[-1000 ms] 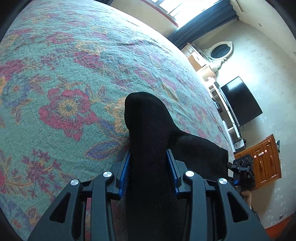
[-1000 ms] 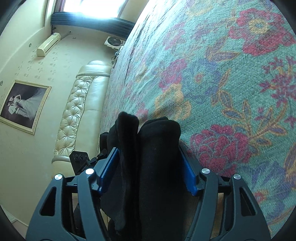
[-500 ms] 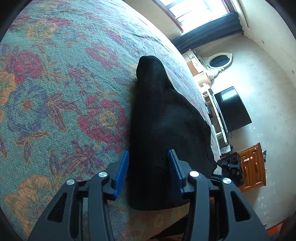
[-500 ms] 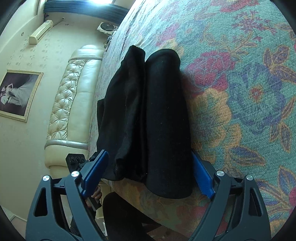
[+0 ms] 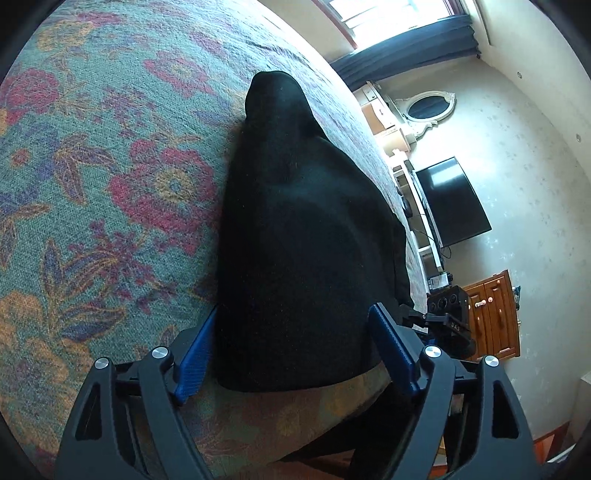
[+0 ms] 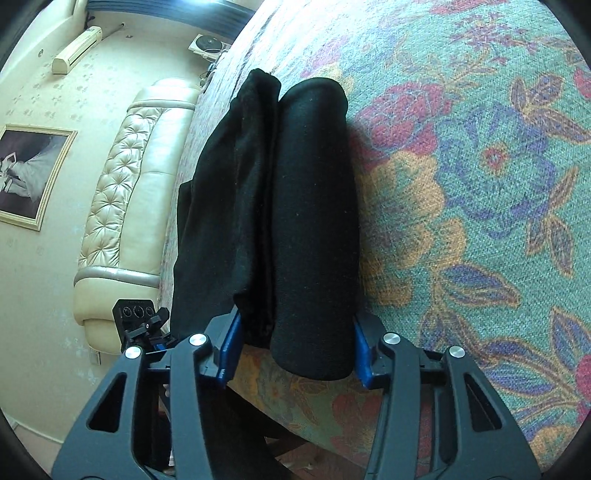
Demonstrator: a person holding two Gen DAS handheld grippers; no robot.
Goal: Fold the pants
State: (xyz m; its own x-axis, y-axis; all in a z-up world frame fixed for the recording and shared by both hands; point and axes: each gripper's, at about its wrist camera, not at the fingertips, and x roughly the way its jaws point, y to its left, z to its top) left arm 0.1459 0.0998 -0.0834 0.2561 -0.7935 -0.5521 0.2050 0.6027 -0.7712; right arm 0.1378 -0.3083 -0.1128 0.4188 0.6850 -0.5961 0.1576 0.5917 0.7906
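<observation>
Left wrist view: folded black fabric pants (image 5: 295, 236) flat on floral teal bedspread (image 5: 92, 155), left gripper (image 5: 291, 354) jaws opening, releasing near edge; right gripper (image 6: 295, 347) jaws closing round near end, pads seemingly touching, likely to neaten

Bed had a teal floral bedspread (image 5: 110, 184). Cream speckled walls (image 5: 524, 166). Bright window (image 5: 399, 14) with dark curtain (image 5: 406, 48) beyond the bed's far end. One side: oval white-framed mirror (image 5: 430, 107), black TV (image 5: 456, 203), wooden cabinet (image 5: 493, 314). Other side: tufted cream headboard (image 6: 122, 206), framed picture (image 6: 26, 173), wall AC unit (image 6: 75, 50).
</observation>
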